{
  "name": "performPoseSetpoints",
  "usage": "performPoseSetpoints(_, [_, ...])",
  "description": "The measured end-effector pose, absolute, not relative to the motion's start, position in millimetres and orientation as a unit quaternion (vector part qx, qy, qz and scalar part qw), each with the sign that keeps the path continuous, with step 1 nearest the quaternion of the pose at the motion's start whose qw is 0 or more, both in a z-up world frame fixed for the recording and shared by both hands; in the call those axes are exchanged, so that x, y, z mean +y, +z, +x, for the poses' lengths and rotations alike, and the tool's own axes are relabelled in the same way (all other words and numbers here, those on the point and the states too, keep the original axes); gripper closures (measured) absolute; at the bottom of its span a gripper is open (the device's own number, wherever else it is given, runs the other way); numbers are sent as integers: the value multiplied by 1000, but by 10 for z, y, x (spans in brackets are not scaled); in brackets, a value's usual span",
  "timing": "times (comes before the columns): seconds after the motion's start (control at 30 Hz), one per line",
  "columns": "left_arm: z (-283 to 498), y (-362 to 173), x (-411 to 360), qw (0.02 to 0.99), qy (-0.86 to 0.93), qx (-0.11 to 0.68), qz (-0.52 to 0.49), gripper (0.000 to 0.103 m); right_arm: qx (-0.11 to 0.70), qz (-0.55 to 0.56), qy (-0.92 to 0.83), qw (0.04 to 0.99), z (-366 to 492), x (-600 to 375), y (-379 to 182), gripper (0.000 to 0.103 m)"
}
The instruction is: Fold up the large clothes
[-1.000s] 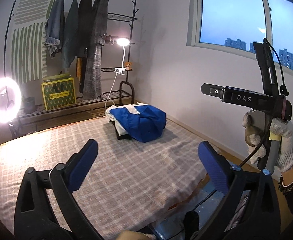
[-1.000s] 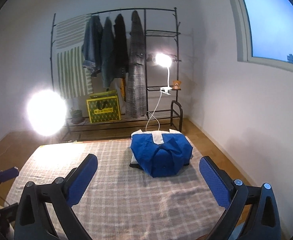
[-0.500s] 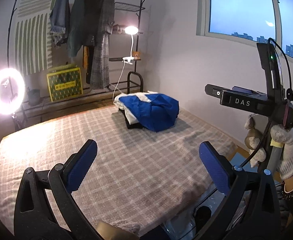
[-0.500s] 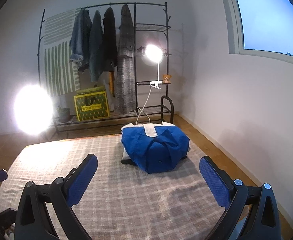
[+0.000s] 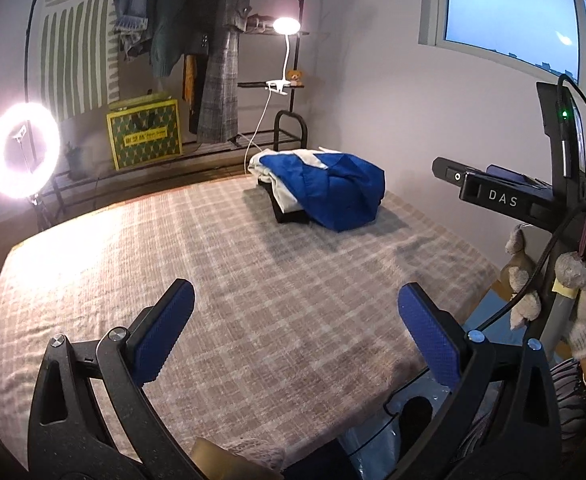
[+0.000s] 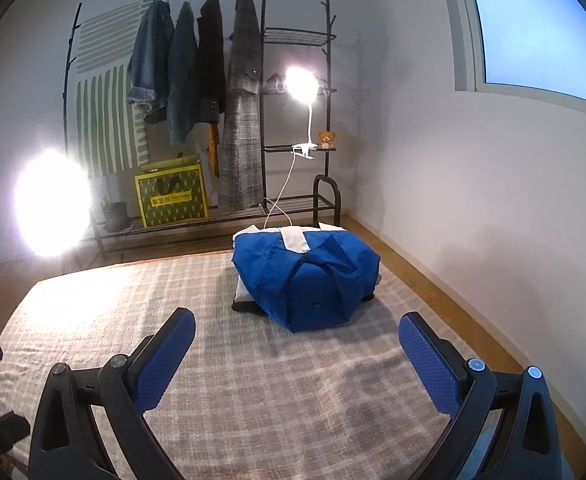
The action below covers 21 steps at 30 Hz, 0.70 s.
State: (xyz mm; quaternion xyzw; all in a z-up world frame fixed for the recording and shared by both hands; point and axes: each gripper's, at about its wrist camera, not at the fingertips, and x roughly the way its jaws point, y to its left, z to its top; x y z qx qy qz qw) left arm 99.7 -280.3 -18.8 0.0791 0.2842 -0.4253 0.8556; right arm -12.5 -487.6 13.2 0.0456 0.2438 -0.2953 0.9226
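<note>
A blue garment [image 5: 335, 190] lies bundled on top of folded white and black clothes at the far right of the bed with a checked cover [image 5: 173, 280]. It also shows in the right wrist view [image 6: 305, 280]. My left gripper [image 5: 293, 332] is open and empty, above the near edge of the bed. My right gripper [image 6: 293, 356] is open and empty, above the bed and short of the pile. In the left wrist view the right gripper's body [image 5: 533, 200] is held by a gloved hand [image 5: 585, 304] at the right.
A clothes rack [image 6: 213, 92] with hanging coats stands behind the bed, with a yellow-green bag [image 6: 171, 195], a clip lamp [image 6: 301, 84] and a ring light [image 5: 23, 150]. A wall with a window [image 5: 513, 4] runs along the right.
Both grippers have tilted down and moved forward over the bed; the clothes pile sits lower and nearer in both views. Both stay open.
</note>
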Motion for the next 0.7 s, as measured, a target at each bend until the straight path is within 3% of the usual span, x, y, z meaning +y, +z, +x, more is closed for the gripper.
performPoseSetpoints(0.7, [1007,-279,-2784,853,-424,294,80,0,243,45,-306,919,-76,-4820,33,0])
